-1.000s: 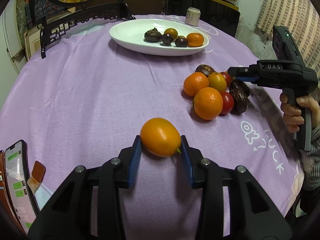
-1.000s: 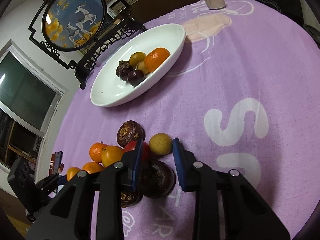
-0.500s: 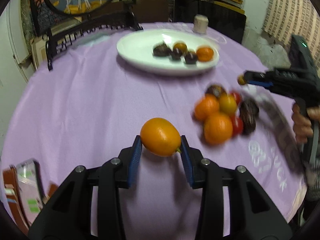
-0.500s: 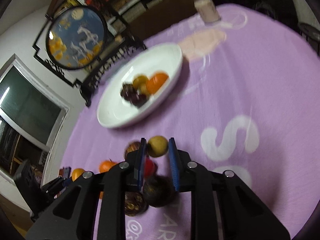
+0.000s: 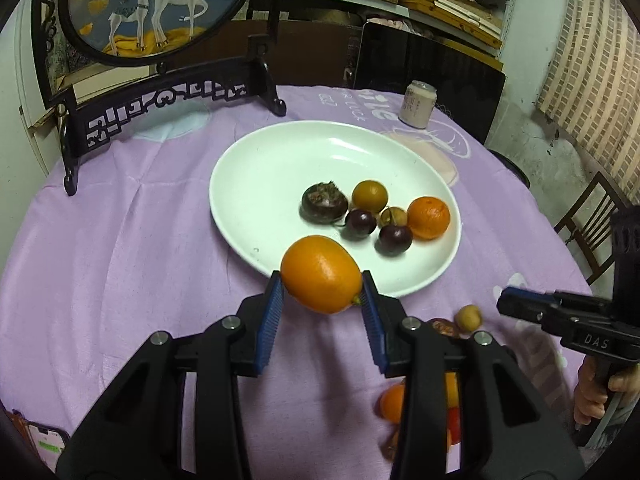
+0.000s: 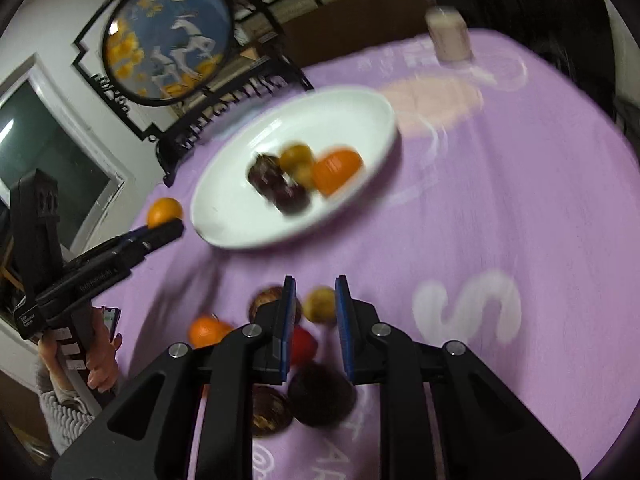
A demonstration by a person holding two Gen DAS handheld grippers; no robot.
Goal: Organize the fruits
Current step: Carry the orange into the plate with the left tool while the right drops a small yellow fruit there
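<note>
My left gripper (image 5: pixel 322 304) is shut on an orange (image 5: pixel 321 273) and holds it in the air at the near rim of the white plate (image 5: pixel 256 176). The plate holds several fruits, among them an orange (image 5: pixel 428 217) and dark round fruits (image 5: pixel 324 202). My right gripper (image 6: pixel 316 312) stands above the fruit pile on the purple cloth, its jaws a small way apart with nothing between them. A small yellow-brown fruit (image 6: pixel 320 303) lies on the cloth beyond its tips. It also shows in the left wrist view (image 5: pixel 469 317), apart from the right gripper (image 5: pixel 516 304).
A pile of oranges (image 6: pixel 206 330), a red fruit (image 6: pixel 302 346) and dark fruits (image 6: pixel 322 394) lies near the right gripper. A can (image 5: pixel 418 103) stands behind the plate. A framed deer screen (image 5: pixel 152 8) stands at the table's back. A phone (image 5: pixel 46 442) lies at the front left.
My left gripper has carried the orange forward to the plate's near rim. My right gripper closed on the small yellow-brown fruit, then let it go; the fruit lies on the cloth.
</note>
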